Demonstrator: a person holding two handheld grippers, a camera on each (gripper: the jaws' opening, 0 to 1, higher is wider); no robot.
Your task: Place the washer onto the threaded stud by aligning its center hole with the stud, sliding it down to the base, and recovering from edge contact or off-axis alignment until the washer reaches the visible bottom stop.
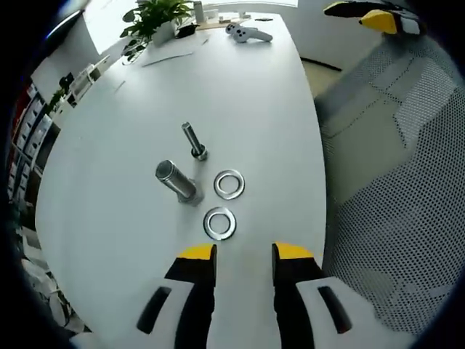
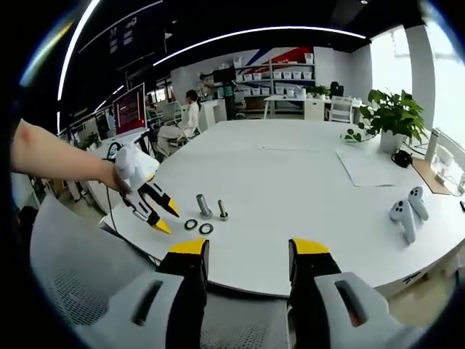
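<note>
your left gripper (image 1: 244,252) hovers over the near edge of the white tabletop (image 1: 261,102), its yellow-tipped jaws apart and clamped on nothing. just ahead of the jaws lie two flat washers: the near washer (image 1: 219,222) sits closest to the edge, and the far washer (image 1: 229,185) lies just beyond it, close but apart. beside the far washer stands the thick stud (image 1: 177,179), upright on its base and leaning in the fisheye. a little further in from the edge stands the thin bolt (image 1: 194,141), also upright. neither washer is on the stud; both rest flat on the tabletop.

your right gripper (image 2: 247,251) is held well back from the tabletop, off its edge, jaws apart and holding nothing. from there you see your left gripper (image 2: 155,209) at the tabletop's edge, with the two washers (image 2: 198,227) just beside its tips and the stud (image 2: 204,206) and bolt (image 2: 222,210) right behind them. whether the threads reach the stud's base is hard to tell from either view.

toward the far end of the tabletop sit a potted plant (image 1: 154,19), some paper sheets (image 1: 168,57) and a pair of white controllers (image 1: 248,33). a mesh chair (image 1: 407,182) stands off the tabletop's edge beside your left gripper.
</note>
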